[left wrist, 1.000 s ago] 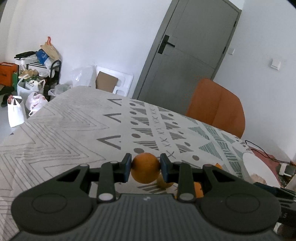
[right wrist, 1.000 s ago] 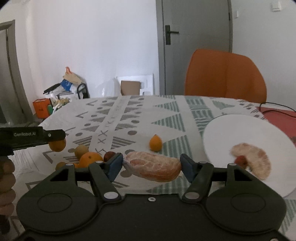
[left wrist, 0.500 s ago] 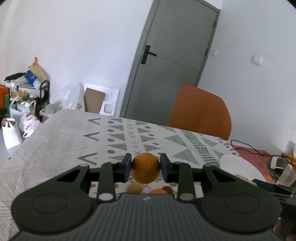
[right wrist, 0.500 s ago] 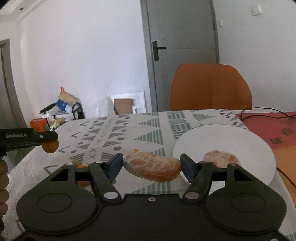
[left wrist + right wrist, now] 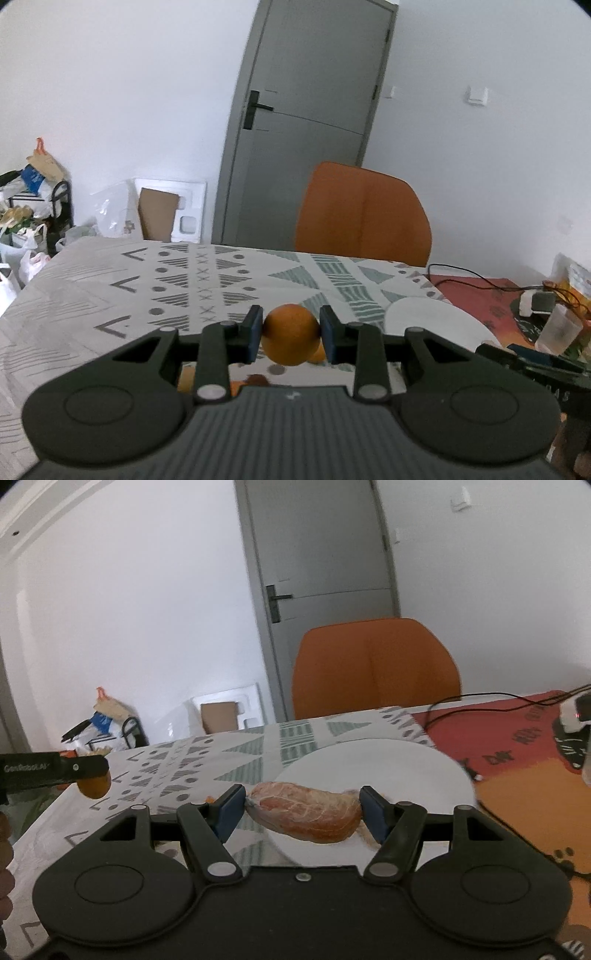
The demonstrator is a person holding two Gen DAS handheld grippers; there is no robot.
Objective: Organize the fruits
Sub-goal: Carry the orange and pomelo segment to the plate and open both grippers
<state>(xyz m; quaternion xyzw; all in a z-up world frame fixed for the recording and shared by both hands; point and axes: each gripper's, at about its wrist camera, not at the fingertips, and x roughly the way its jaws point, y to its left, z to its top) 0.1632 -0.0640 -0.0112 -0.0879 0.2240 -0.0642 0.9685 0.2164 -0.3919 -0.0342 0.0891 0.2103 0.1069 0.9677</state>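
Flanking white plate [image 5: 388, 764], orange chair [image 5: 373, 664] behind, cables [image 5: 498, 698] right

Matt patterned cloth [image 5: 92, 295]; smooth white plate [image 5: 388, 764].

The left gripper [image 5: 290, 334] is hiding most of the loose fruit [image 5: 184, 380] lying on the table [image 5: 92, 295] beneath it: only orange slivers are showing through its frame, and how many pieces there are is not telling. A second small fruit [image 5: 318, 355] is peeking out from behind the orange [image 5: 290, 332]. The right gripper [image 5: 301, 810] and the peeled segment [image 5: 304, 812] are covering the near part of the white plate [image 5: 388, 764], so anything lying there is staying out of sight. At the left edge of the right wrist view, the left gripper's finger is covering the top of the orange [image 5: 94, 784]. The clutter [image 5: 554, 314] at the right edge of the left wrist view is being cut off and blurring.
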